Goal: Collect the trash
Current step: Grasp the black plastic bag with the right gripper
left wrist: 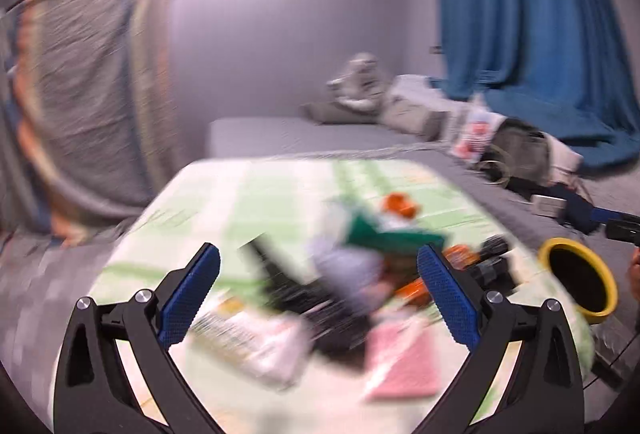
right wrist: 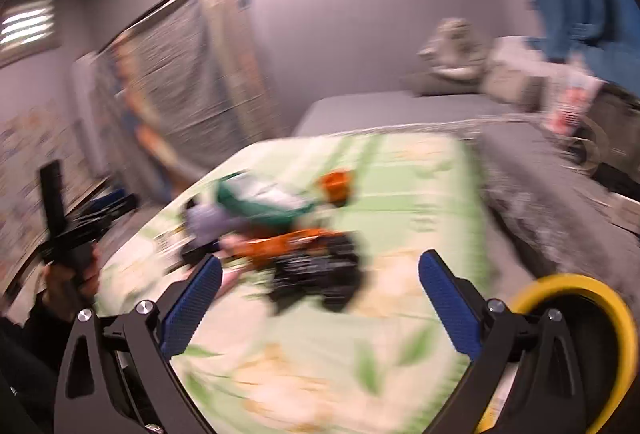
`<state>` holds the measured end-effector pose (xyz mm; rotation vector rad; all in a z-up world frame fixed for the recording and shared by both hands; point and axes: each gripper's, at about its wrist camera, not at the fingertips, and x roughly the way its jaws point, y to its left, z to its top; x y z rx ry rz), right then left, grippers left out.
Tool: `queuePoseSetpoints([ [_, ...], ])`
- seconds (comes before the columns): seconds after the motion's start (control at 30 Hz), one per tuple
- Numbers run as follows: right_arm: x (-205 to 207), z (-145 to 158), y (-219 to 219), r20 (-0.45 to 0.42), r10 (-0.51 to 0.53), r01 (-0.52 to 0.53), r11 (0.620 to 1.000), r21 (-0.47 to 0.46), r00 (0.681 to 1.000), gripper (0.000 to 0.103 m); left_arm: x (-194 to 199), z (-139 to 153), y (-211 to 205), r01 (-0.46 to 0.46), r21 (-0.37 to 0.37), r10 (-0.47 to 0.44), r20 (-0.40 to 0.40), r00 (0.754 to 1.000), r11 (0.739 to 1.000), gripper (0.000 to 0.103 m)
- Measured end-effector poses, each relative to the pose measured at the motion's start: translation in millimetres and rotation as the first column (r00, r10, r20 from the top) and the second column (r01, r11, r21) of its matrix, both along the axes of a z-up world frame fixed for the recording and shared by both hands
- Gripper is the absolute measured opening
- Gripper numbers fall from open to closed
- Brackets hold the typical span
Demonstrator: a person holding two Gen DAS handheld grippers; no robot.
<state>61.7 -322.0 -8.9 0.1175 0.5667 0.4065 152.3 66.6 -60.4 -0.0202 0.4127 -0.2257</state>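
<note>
Both the left gripper and right gripper gape wide and empty over the trash pile, yellow-rimmed bin waiting lower right to receive it

Green-checked cloth, yellow-rimmed bin

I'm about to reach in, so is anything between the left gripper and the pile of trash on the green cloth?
Nothing visible: the left gripper is open with the trash pile straight ahead, though the picture is blurred.
</note>
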Motion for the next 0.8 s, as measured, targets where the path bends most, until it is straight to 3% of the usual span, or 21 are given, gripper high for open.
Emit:
queuePoseSetpoints([
  [0.07,8,-4,29,-0.019,0.056,-0.056,0.998,-0.022,0.998,0.095,-7,-11,33,-0.065,-0.032,0.064,-0.032,0.997,0.997,0.095],
  [0.13,17,-8,48,-0.018,0.044,-0.045,0.996,-0.073,0.999,0.095,-14,-18,55,-0.101,-0.060,0.099,-0.050,0.994,0.993,0.095],
  [0.3,60,-37,32,-0.151,-0.089,0.076,0.993,-0.095,0.985,0.095,-28,-34,92,-0.171,-0.090,0.165,-0.067,0.984,0.981,0.095],
  [0.4,84,-56,15,-0.233,-0.156,0.141,0.987,-0.077,0.960,0.091,-30,-43,98,-0.183,-0.089,0.176,-0.078,0.981,0.979,0.095],
  [0.47,101,-71,12,-0.290,-0.165,0.148,0.986,-0.078,0.943,0.080,-26,-48,98,-0.175,-0.106,0.165,-0.096,0.982,0.979,0.095],
  [0.57,116,-87,17,-0.321,-0.161,0.145,0.987,-0.073,0.933,0.078,-21,-53,93,-0.153,-0.121,0.138,-0.121,0.983,0.981,0.095],
  [0.7,129,-101,17,-0.355,-0.156,0.150,0.988,-0.045,0.922,0.076,-21,-54,80,-0.126,-0.089,0.114,-0.126,0.985,0.988,0.095],
  [0.8,136,-109,15,-0.382,-0.155,0.155,0.987,-0.033,0.911,0.068,-23,-53,68,-0.091,-0.064,0.083,-0.121,0.989,0.994,0.095],
])
